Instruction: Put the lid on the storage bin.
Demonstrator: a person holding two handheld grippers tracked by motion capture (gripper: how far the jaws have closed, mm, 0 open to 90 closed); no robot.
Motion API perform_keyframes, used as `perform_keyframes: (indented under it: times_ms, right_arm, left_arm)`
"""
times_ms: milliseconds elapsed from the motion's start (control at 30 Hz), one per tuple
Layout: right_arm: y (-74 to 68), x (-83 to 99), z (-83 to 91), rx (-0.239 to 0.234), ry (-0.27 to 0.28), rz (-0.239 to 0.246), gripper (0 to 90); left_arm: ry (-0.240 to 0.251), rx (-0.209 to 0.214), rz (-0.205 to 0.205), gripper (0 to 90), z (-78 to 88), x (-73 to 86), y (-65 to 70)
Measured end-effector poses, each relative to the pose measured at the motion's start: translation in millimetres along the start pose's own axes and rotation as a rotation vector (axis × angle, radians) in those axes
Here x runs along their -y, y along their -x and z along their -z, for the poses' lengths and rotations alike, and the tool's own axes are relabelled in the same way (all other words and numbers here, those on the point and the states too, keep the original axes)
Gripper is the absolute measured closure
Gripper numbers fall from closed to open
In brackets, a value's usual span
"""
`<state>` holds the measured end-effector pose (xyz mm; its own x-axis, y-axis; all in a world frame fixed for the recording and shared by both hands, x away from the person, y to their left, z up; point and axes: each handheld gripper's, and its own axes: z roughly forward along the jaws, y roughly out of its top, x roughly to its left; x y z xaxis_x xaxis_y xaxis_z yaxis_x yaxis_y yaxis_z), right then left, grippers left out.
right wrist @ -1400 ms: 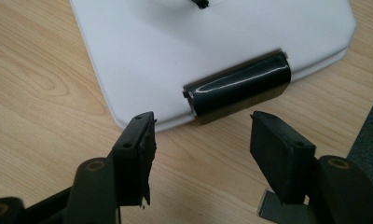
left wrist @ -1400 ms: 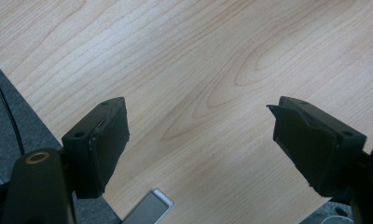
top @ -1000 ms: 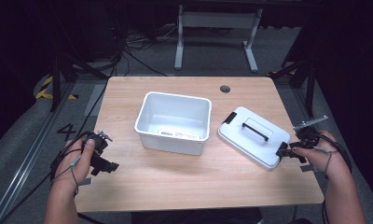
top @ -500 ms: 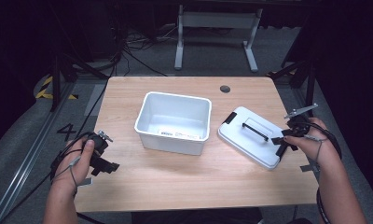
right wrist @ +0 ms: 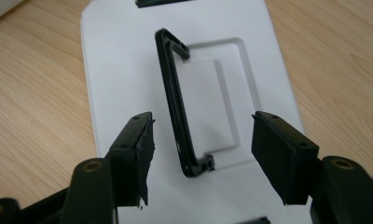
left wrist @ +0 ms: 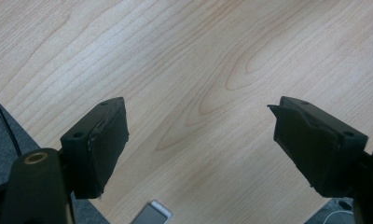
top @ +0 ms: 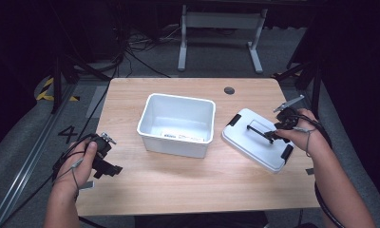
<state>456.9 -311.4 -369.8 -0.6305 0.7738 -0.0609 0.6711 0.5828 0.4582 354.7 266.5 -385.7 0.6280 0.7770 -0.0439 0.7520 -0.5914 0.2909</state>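
Observation:
A white lidless bin [top: 178, 124] stands in the middle of the wooden table [top: 178, 190]. To its right lies the white lid [top: 254, 142] [right wrist: 128, 70] with a black handle [top: 258, 131] [right wrist: 177, 107] raised upright and black clips at its ends. My right gripper [top: 272, 136] [right wrist: 201, 154] is open just above the lid, its jaws standing either side of the handle's near end without touching it. My left gripper [top: 113, 167] [left wrist: 198, 149] is open over bare wood near the table's front left, with nothing between its jaws.
A round grommet hole [top: 229, 90] sits near the table's far edge. Beyond the table are a metal stand [top: 221, 21] and cables on the floor [top: 126, 52]. The left table edge [left wrist: 49, 140] lies close under my left gripper.
My right gripper has moved up and left from the lid's right end onto the lid, ending astride the handle. The left gripper has stayed where it was.

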Motion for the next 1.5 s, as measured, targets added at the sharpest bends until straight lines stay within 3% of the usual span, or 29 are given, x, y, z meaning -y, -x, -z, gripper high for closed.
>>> perform_keyframes:
  times_ms: [367,733,867,1100,1200,1500]
  right_arm:
    - [-1.9,-23.5,-19.8,-0.017,-0.048,0.048,41.8]
    - [-3.7,-30.6,-46.3,-0.038,-0.136,0.078,46.7]
    - [-4.6,-30.9,-54.1,-0.042,-0.168,0.082,53.6]
    - [-4.0,-32.6,-57.1,-0.048,-0.21,0.101,81.0]
    - [-2.8,-33.9,-55.2,-0.017,-0.209,0.128,84.6]
    - [0.2,-34.2,-50.3,-0.02,-0.205,0.152,85.2]
  left_arm:
    - [0.005,0.003,0.002,18.3,0.3,0.5,-1.2]
    - [0.003,-0.002,-0.004,18.1,-0.4,0.1,-1.0]
    - [0.001,-0.002,0.001,18.1,-0.9,0.3,-1.1]
    - [0.002,-0.001,-0.011,18.1,-0.4,-0.2,-0.9]
    - [0.002,-0.003,-0.011,18.2,-0.5,-0.1,-1.1]
    - [0.002,-0.004,-0.016,18.2,0.0,-0.7,0.0]
